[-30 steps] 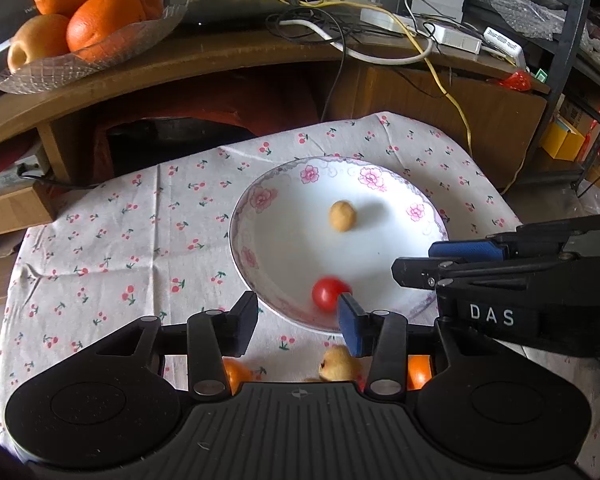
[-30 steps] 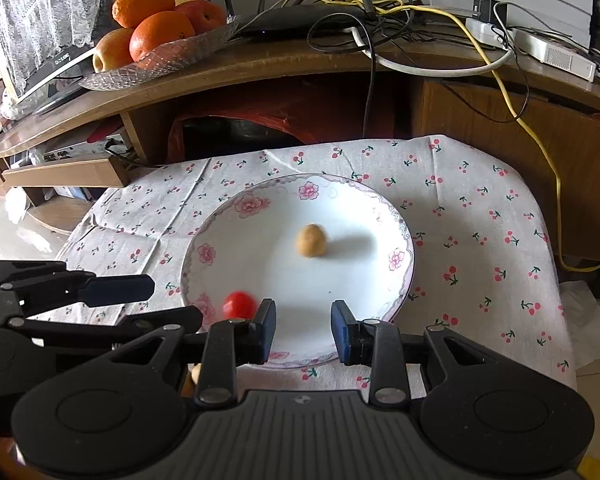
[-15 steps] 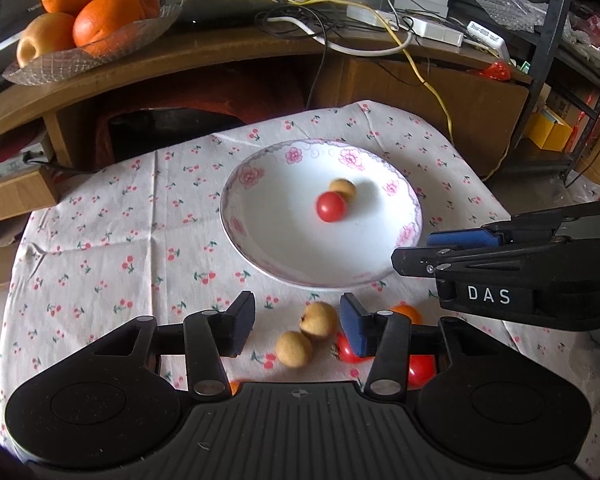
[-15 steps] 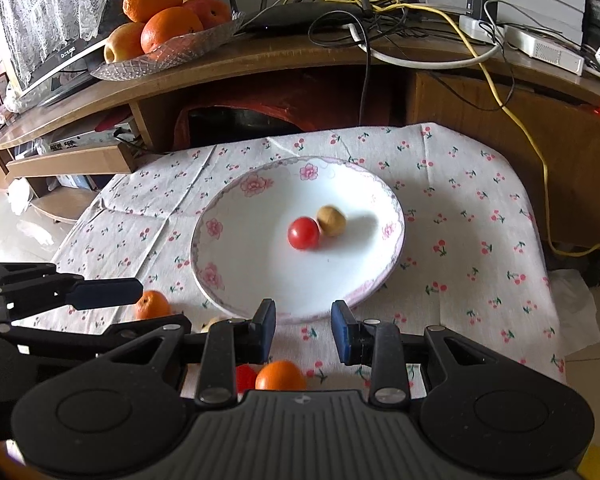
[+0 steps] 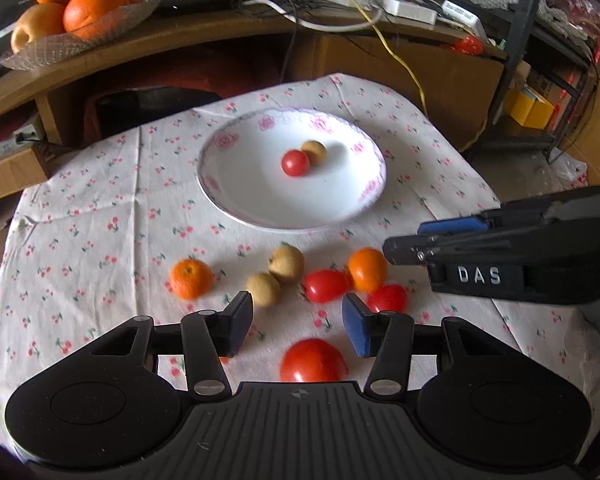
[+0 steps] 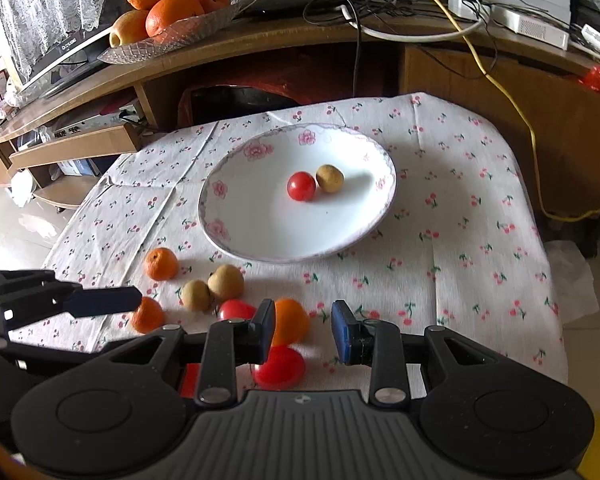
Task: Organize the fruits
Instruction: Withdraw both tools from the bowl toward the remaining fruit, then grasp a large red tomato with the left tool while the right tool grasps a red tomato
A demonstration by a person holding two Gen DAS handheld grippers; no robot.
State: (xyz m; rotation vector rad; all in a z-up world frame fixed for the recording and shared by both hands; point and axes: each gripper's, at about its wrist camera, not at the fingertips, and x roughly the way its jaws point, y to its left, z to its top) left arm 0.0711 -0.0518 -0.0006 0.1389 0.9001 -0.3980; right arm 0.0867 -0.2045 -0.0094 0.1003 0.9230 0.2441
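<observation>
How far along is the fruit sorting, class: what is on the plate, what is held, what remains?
Done: one cherry tomato and one brown longan-like fruit lie touching on the floral plate. In hand: nothing; the left gripper and right gripper are both open and empty. Left: tangerines, two brown fruits and several tomatoes on the tablecloth.

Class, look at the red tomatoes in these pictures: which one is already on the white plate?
The round red tomato touching the tan fruit on the plate. The other red tomatoes lie on the tablecloth among the loose fruit.
</observation>
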